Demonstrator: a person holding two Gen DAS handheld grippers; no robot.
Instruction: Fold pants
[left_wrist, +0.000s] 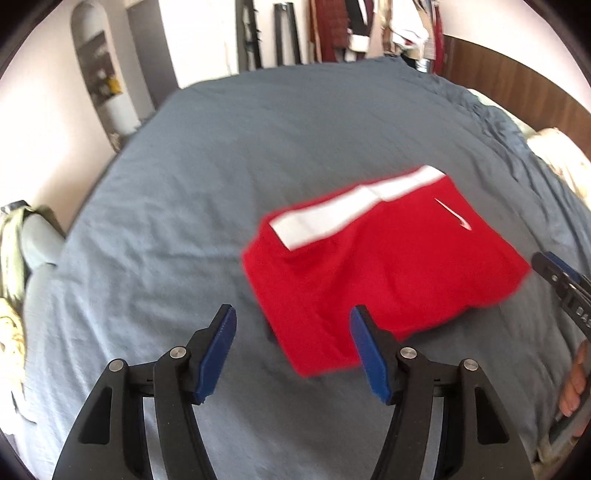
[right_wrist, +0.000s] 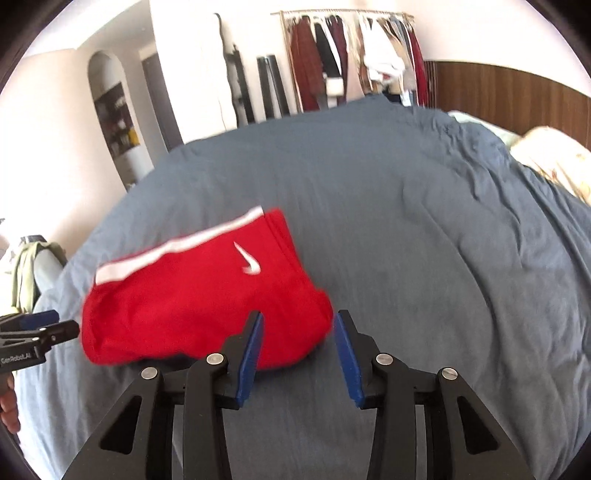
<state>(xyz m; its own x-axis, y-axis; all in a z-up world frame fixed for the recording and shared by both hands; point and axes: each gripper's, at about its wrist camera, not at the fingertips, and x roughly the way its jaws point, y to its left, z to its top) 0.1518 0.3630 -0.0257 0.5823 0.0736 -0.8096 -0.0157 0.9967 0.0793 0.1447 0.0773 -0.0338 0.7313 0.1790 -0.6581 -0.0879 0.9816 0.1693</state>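
Pants (left_wrist: 384, 266) lie folded on the bed (left_wrist: 221, 184). I see my left gripper (left_wrist: 293, 354) and right gripper (right_wrist: 298, 354) gaping, holding nothing.

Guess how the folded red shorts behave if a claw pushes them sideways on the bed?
The red shorts look soft and floppy, so the layers would probably bunch or unfold instead of sliding whole. The wrinkled grey sheet likely drags and creases with them.

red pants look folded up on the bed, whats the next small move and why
Probably draw both grippers back and leave it. The red pants lie as a compact folded bundle on the grey bed cover. The left gripper and right gripper are both open with nothing between their fingers, so no fold looks left to make.
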